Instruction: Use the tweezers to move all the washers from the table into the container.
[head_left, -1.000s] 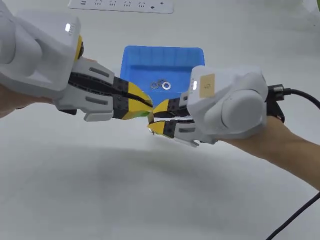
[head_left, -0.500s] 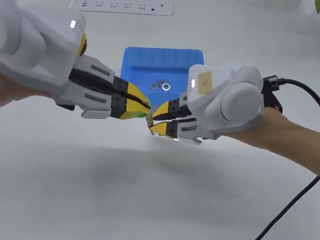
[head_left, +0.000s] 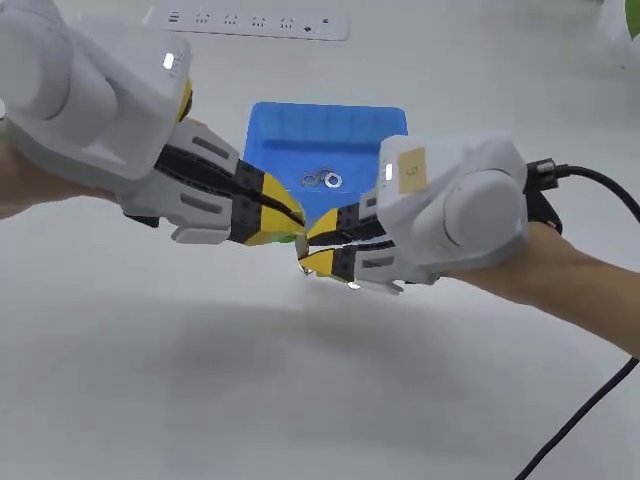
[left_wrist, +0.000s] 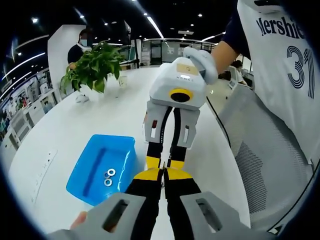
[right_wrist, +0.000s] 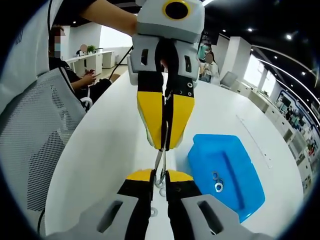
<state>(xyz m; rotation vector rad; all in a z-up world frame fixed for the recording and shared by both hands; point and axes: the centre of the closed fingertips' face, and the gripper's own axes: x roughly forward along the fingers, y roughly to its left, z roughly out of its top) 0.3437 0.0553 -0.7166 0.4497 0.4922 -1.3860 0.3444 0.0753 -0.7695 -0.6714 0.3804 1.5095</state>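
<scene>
**Bench** (head_left: 200, 400): white and broad, carrying every item below.

**Left gripper** (head_left: 296, 226): enters the head view from 9 o'clock. Its fingers are pressed together on the tweezers, and its tips meet the other gripper's nose to nose.

**Right gripper** (head_left: 306, 252): enters from 3 o'clock. Its fingers are narrow, one on either side of the tweezers' lower end. Whether they touch the metal cannot be told.

**Container** (head_left: 262, 125): a blue open tray at 12 o'clock of the meeting fingertips, just beyond them. The grippers cover its near edge.

**Mesh chair** (left_wrist: 260, 165): stands off the bench edge, at 3 o'clock in the left gripper view.

**Power strip** (head_left: 250, 22): white, at 12 o'clock on the far bench, well apart from the container.

**Cable** (head_left: 600, 185): black, running from the right gripper's rear towards 4 o'clock.

**Plant** (left_wrist: 95, 67): green, potted, at 11 o'clock in the left gripper view.

**Tweezers** (right_wrist: 162, 145): thin metal, running from the left fingers down into the gap of the right fingers.

**Stored washers** (head_left: 324, 179): a small cluster on the container floor.

**Loose washers** (right_wrist: 161, 192): on the bench at 6 o'clock of the tweezers' tip, just beside it and between the right fingers.
</scene>
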